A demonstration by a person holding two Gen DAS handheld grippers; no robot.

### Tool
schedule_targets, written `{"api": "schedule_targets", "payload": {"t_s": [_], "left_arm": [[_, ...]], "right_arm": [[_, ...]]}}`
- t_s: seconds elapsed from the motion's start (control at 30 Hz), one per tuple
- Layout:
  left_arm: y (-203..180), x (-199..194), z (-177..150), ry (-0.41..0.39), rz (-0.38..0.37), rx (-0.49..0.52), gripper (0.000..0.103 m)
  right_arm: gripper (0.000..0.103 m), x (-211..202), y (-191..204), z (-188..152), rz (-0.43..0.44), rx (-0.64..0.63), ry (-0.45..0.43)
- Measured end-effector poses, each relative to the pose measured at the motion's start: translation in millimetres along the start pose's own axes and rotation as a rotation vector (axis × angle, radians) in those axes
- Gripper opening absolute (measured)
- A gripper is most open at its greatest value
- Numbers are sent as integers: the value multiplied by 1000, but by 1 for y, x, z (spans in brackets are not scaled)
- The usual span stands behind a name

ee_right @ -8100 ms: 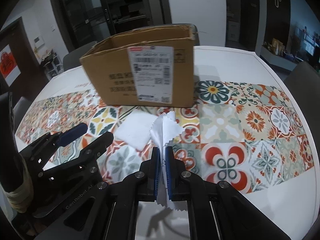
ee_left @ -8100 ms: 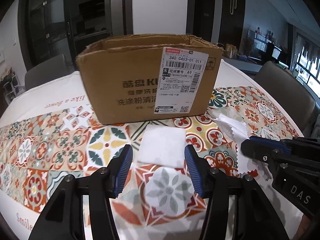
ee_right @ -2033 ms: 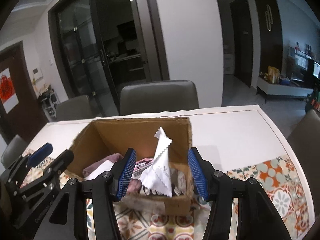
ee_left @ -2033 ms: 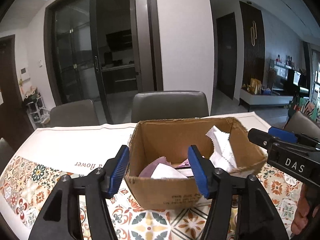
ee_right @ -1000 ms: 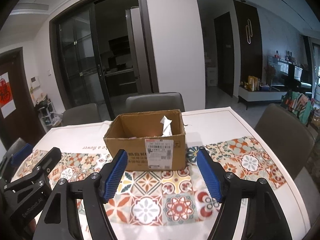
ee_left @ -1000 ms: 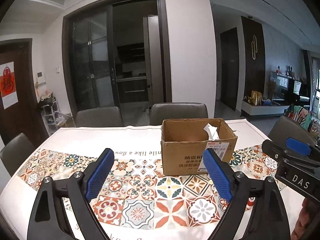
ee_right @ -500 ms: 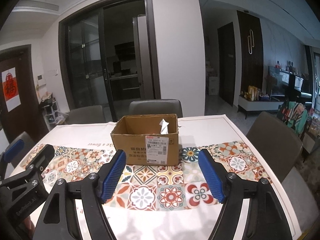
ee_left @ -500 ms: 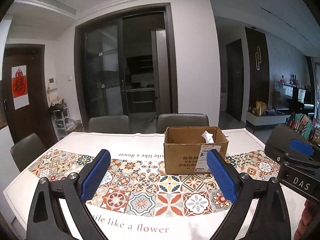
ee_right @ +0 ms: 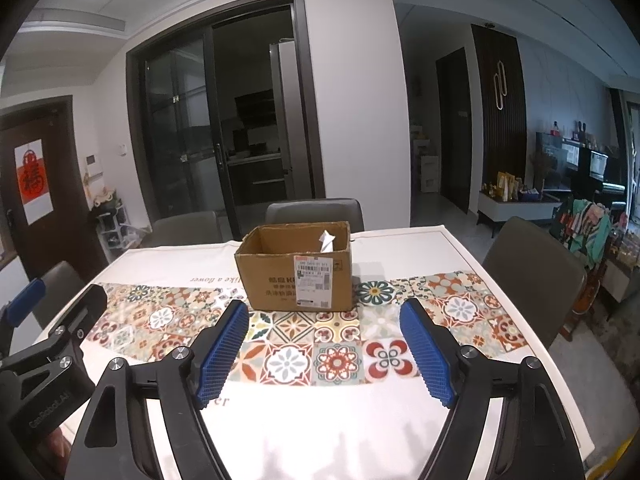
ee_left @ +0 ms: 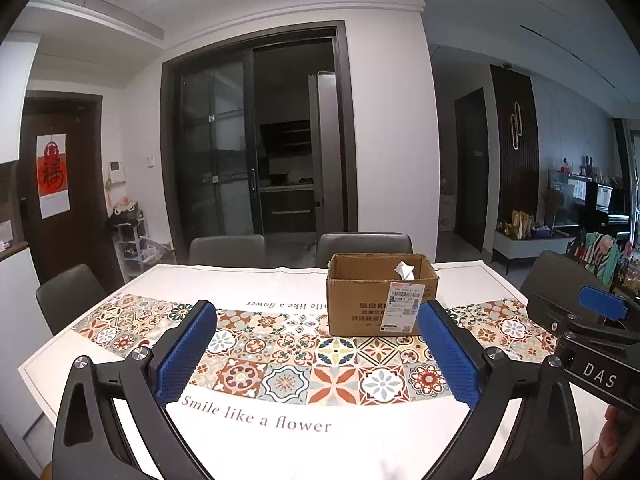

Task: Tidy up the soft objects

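Observation:
A brown cardboard box [ee_left: 380, 296] with a white shipping label stands far back on the patterned tablecloth; it also shows in the right wrist view [ee_right: 296, 270]. A white zigzag-edged cloth [ee_left: 404, 270] pokes up above its rim, also seen in the right wrist view [ee_right: 327, 241]. My left gripper [ee_left: 316, 354] is open and empty, high and well back from the box. My right gripper [ee_right: 324, 354] is open and empty, likewise pulled back. The other contents of the box are hidden.
The table [ee_left: 256, 420] carries a white cloth with a tiled floral band and the words "Smile like a flower". Grey chairs [ee_right: 314, 210] stand behind it, another chair [ee_right: 532, 276] at the right, one [ee_left: 68, 292] at the left. Glass doors behind.
Both grippers have risen and drawn further back from the box, which looks smaller. Both stay open and empty; the white cloth stays in the box.

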State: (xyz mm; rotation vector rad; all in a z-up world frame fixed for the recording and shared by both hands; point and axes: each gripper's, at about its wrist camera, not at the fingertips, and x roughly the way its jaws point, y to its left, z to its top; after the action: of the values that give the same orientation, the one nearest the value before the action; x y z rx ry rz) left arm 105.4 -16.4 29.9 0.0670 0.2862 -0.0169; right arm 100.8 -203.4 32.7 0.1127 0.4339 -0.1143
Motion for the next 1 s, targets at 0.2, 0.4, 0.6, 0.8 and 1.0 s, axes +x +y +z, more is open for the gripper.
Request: {"api": "schedule_targets", "payload": {"t_s": [0.2, 0.4, 0.6, 0.8, 1.0], "left_arm": [[-2, -25, -4, -16, -1, 6, 103], [-6, -45, -7, -36, 2, 22, 103], [-5, -53, -7, -41, -4, 22, 103], [-6, -59, -9, -44, -9, 19, 103], [-8, -60, -8, -46, -7, 24, 103]], "right_arm": [[80, -24, -5, -9, 4, -4, -8], [80, -40, -8, -15, 10, -8, -13], [81, -50, -11, -18, 14, -11, -18], [81, -57, -12, -20, 10, -21, -29], [81, -62, -11, -22, 8, -25, -34]]}}
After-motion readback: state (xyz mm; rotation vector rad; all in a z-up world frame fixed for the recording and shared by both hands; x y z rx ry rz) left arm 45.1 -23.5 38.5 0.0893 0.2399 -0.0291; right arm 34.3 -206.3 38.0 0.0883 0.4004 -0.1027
